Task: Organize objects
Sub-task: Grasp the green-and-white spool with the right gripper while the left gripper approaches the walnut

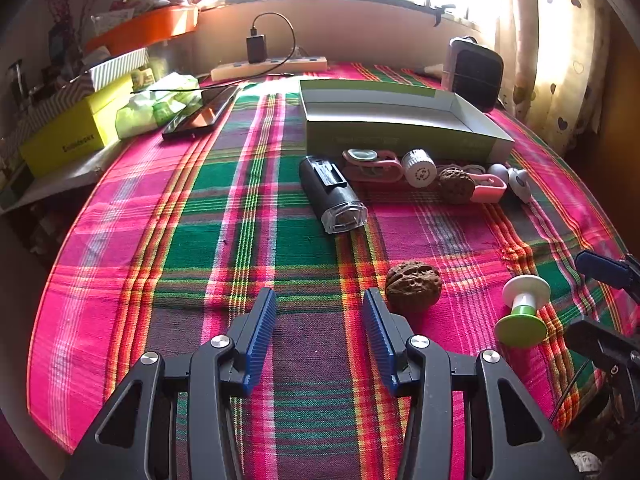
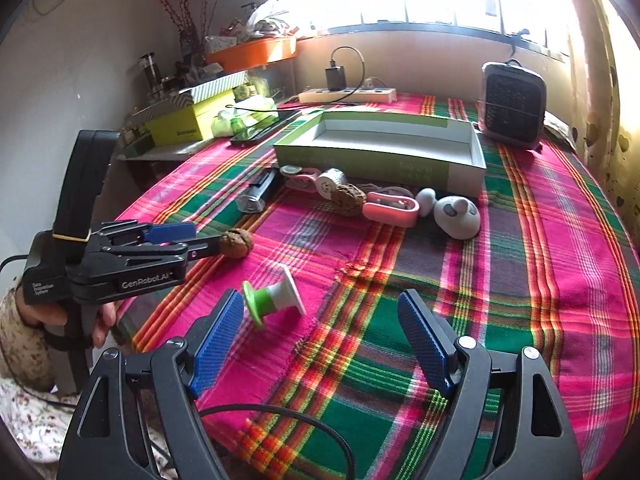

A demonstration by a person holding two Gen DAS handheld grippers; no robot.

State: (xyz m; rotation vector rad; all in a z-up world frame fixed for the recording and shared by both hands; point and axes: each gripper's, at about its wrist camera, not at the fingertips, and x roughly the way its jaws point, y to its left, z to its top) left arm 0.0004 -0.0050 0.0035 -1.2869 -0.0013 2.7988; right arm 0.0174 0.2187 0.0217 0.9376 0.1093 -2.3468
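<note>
**Now both claws stand apart over the plaid cloth**

The left gripper [image 1: 320, 312] has its blue pads wide apart and holds nothing; a walnut [image 1: 413, 286] lies just beside its right pad. The right gripper [image 2: 322, 320] is spread as well and empty, and a green-and-white spool [image 2: 274, 298] lies on its side near its left pad, its long axis running left to right across the right wrist view, the green flange toward the left.

Further out, a black cylinder device [image 1: 333, 194] lies with its clear end toward the camera. Behind it a row of small things sits in front of the open green box [image 1: 400, 120]: a pink case [image 1: 374, 164], a white cap [image 1: 419, 168], a second walnut [image 1: 456, 184], white earbuds [image 2: 456, 214]. The box's printing is too faint to read. The plaid cloth [image 1: 200, 240] covers the table.
</note>
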